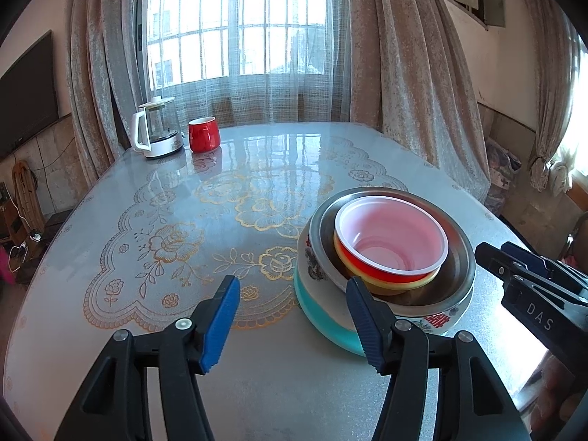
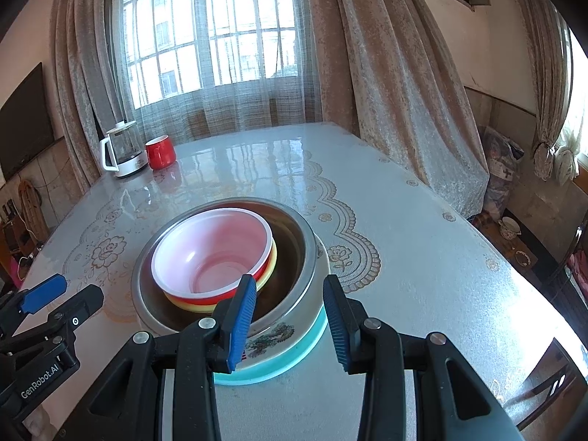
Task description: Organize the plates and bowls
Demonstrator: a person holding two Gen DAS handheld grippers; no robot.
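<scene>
Stack: I count one nested pile of dishes on the table (image 1: 257,386), toward its near right part in my left view, and dead ahead in my right view.
Stack layers, top to bottom: one red bowl (image 1: 391,244) with a white inside; one yellow bowl (image 1: 389,286) showing only as a rim under it; one steel bowl (image 1: 455,275) holding both; one white patterned dish (image 1: 316,268) with flowers and red lettering; one teal plate (image 1: 323,319) at the base. That makes five pieces as far as I can see.
Loose plates or bowls: I see none apart from the pile on the table.
Left gripper (image 1: 294,316): my tongs are spread, nothing between them; the right-hand pad sits in front of the stack's near edge, and I cannot tell if it touches.
Right gripper (image 2: 290,321): spread part way, pinching nothing; the pads straddle the near rim of the steel bowl and patterned dish in my view, and I cannot tell whether either pad touches.
Other things on the table: one glass kettle (image 1: 158,128) with a white handle and one red mug (image 1: 204,134), side by side at the far left corner, well apart from the stack.
Table cover: one clear sheet over a lace cloth with gold roses.
</scene>
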